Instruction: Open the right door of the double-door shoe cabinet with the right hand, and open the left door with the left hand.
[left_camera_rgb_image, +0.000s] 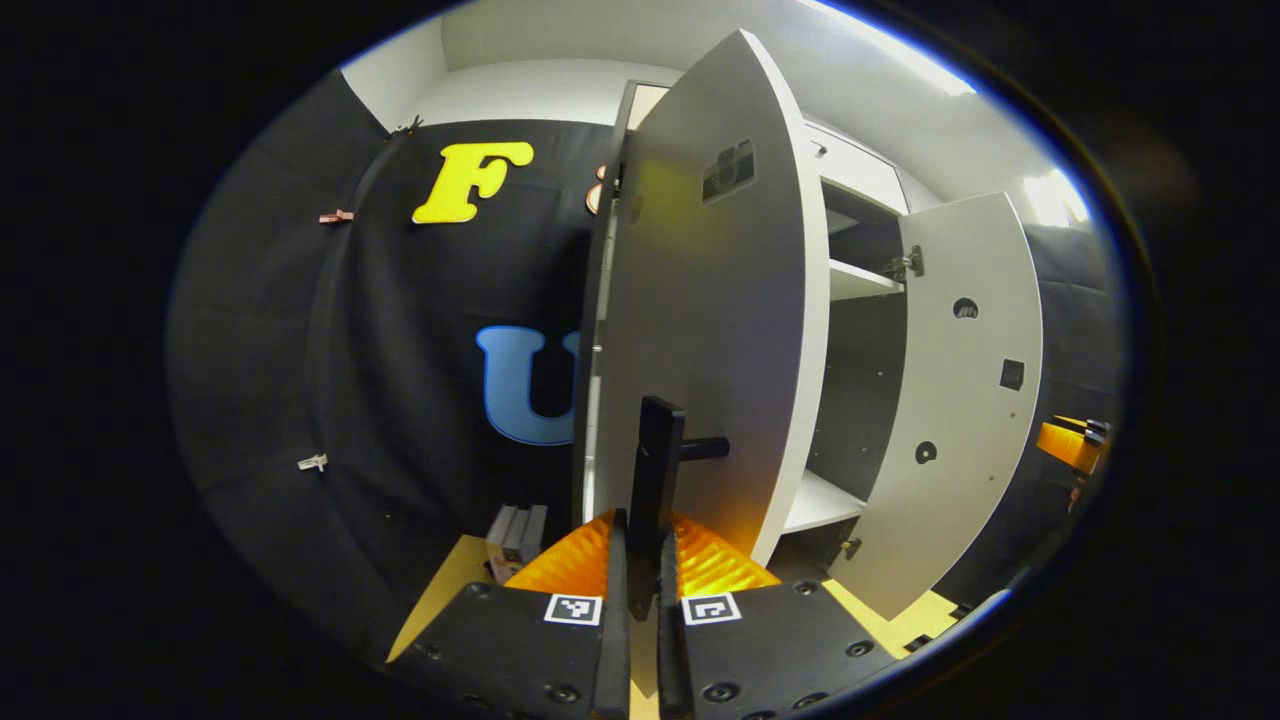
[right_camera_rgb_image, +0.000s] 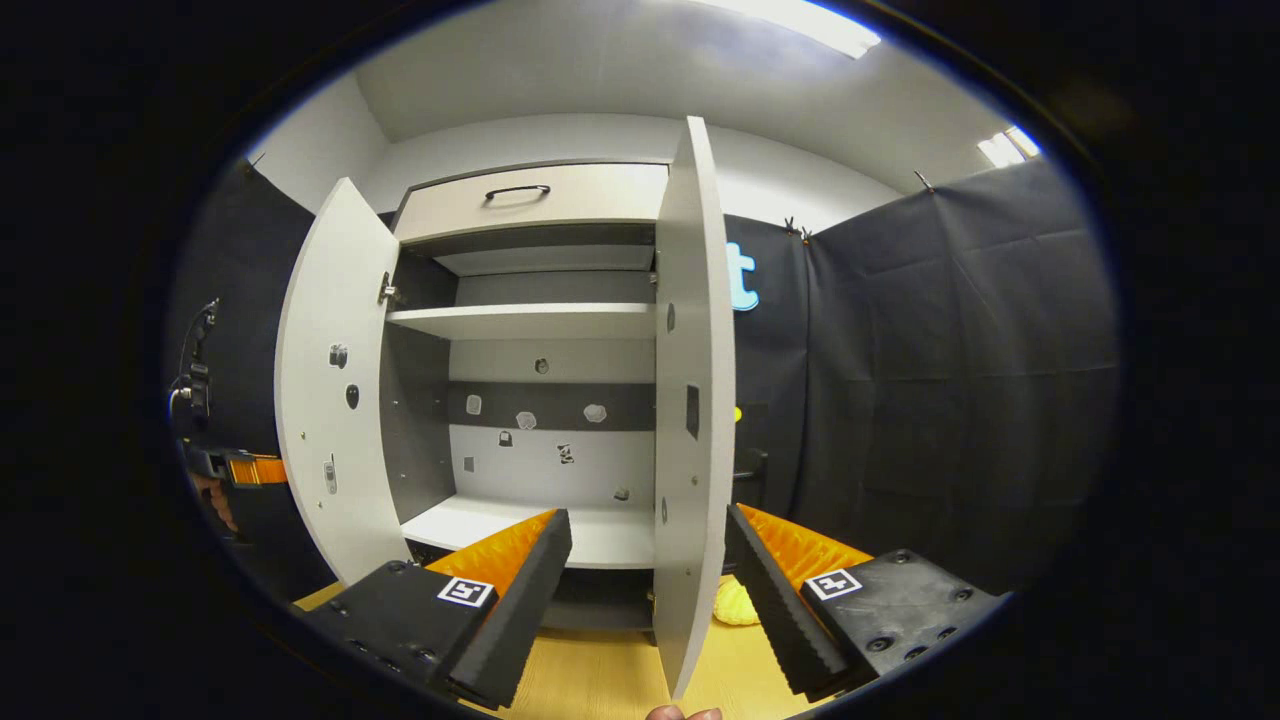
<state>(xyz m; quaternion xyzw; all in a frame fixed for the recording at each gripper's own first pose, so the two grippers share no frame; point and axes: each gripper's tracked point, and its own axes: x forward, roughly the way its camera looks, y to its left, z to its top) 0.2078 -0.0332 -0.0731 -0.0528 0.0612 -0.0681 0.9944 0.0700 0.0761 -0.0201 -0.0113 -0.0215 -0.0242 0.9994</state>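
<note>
Both cabinet doors stand open. Left gripper (left_camera_rgb_image: 640, 560) is clamped on the left door (left_camera_rgb_image: 700, 320) handle (left_camera_rgb_image: 655, 470); right gripper (right_camera_rgb_image: 650, 580) gapes wide, straddling the right door (right_camera_rgb_image: 690, 400) edge. Next: let go of handle, withdraw.

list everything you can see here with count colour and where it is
shoe cabinet: one, white, against the wall, shelves bare
left door: one, white, swung open
right door: one, white, swung open
door handle: one, black, on the left door
drawer: one, white with dark handle, top of the cabinet
floor: one, yellow, below
left hand-held gripper: one, shut on the door handle
right hand-held gripper: one, open, straddling the right door's edge
</note>
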